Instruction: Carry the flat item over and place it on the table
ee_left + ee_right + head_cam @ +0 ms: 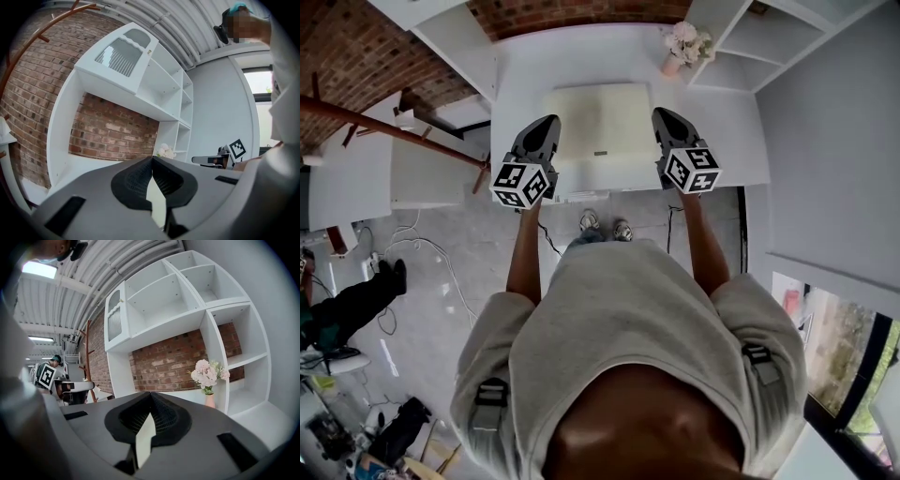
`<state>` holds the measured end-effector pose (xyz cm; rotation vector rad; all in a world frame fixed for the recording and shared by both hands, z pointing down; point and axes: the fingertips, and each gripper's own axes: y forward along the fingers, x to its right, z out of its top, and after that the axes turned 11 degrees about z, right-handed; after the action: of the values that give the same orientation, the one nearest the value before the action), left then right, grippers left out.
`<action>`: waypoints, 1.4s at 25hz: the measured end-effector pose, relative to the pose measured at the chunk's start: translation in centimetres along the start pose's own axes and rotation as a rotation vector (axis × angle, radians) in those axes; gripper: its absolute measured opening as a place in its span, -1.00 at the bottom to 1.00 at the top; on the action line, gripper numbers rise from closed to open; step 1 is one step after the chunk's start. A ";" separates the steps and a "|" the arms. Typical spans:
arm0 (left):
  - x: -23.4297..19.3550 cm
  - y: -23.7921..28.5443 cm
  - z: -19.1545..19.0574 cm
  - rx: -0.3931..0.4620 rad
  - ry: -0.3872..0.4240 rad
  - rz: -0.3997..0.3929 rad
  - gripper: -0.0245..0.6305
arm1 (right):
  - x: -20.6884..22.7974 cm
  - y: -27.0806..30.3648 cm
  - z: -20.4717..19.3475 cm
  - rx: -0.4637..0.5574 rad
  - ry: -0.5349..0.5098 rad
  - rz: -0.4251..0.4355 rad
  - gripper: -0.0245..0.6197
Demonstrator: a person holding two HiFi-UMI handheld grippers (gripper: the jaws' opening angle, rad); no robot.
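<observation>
The flat item (pixel 602 131) is a cream rectangular slab, lying level over the white table (pixel 727 131) in the head view. My left gripper (pixel 546 128) is shut on its left edge and my right gripper (pixel 664 119) is shut on its right edge. In the left gripper view the black pads (pixel 136 180) pinch a thin cream sliver of the flat item (pixel 157 202). The right gripper view shows the same: a cream strip (pixel 144 440) clamped between the ribbed pads (pixel 164 418). Whether the slab rests on the table or hangs just above it I cannot tell.
A small vase of pale flowers (pixel 682 45) stands at the table's back right, also seen as flowers (pixel 207 373) in the right gripper view. White shelving (pixel 773 37) flanks the table against a brick wall (pixel 572 14). A rust-coloured rack pole (pixel 389 127) crosses at left.
</observation>
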<state>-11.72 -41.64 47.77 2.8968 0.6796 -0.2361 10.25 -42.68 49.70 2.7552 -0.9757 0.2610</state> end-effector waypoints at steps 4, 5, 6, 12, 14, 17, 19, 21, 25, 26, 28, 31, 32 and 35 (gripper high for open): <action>0.1 -0.7 0.0 0.002 0.025 0.011 -0.87 | -0.7 -0.7 0.5 0.001 -0.026 -0.007 -0.84; 0.1 -0.9 0.0 0.004 0.020 0.013 -0.87 | -0.8 -0.8 0.7 0.004 -0.029 -0.011 -0.84; 0.0 -0.9 0.0 0.005 0.015 0.015 -0.87 | -0.8 -1.0 0.8 0.006 -0.032 -0.014 -0.84; -0.6 -1.4 0.2 0.010 -0.004 0.029 -0.87 | -0.7 -1.5 1.1 0.007 -0.041 -0.032 -0.84; -0.8 -1.6 0.3 0.015 -0.008 0.035 -0.87 | -0.7 -1.7 0.7 0.005 -0.034 -0.038 -0.84; -1.2 -1.8 0.1 0.019 -0.020 0.046 -0.87 | -0.7 -1.8 0.1 -0.002 -0.027 -0.044 -0.84; -1.5 -1.9 0.1 0.020 -0.027 0.055 -0.87 | -0.7 -1.8 0.0 -0.001 -0.025 -0.046 -0.84; -1.6 -2.0 0.1 0.019 -0.028 0.060 -0.87 | -0.6 -1.8 0.3 0.001 -0.026 -0.048 -0.84; -1.8 -1.9 0.1 0.017 -0.029 0.064 -0.87 | -0.5 -1.6 0.6 0.005 -0.030 -0.050 -0.84; -1.8 -1.8 0.0 0.017 -0.031 0.065 -0.87 | -0.5 -1.5 0.6 0.004 -0.033 -0.051 -0.84; -1.9 -1.7 -0.1 0.016 -0.035 0.067 -0.87 | -0.4 -1.5 0.6 0.000 -0.036 -0.052 -0.84; -1.8 -1.5 -0.2 0.013 -0.041 0.070 -0.87 | 0.1 -1.6 0.6 -0.001 -0.026 -0.053 -0.84; -1.8 -1.5 -0.3 0.011 -0.038 0.072 -0.87 | 0.2 -1.6 0.5 -0.001 -0.023 -0.054 -0.84; -1.8 -1.4 -0.4 0.005 -0.027 0.075 -0.87 | 0.4 -1.6 0.5 -0.003 -0.019 -0.055 -0.84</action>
<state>-13.90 -41.14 48.33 2.9112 0.5661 -0.2669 11.61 -41.78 49.11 2.7824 -0.9019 0.2251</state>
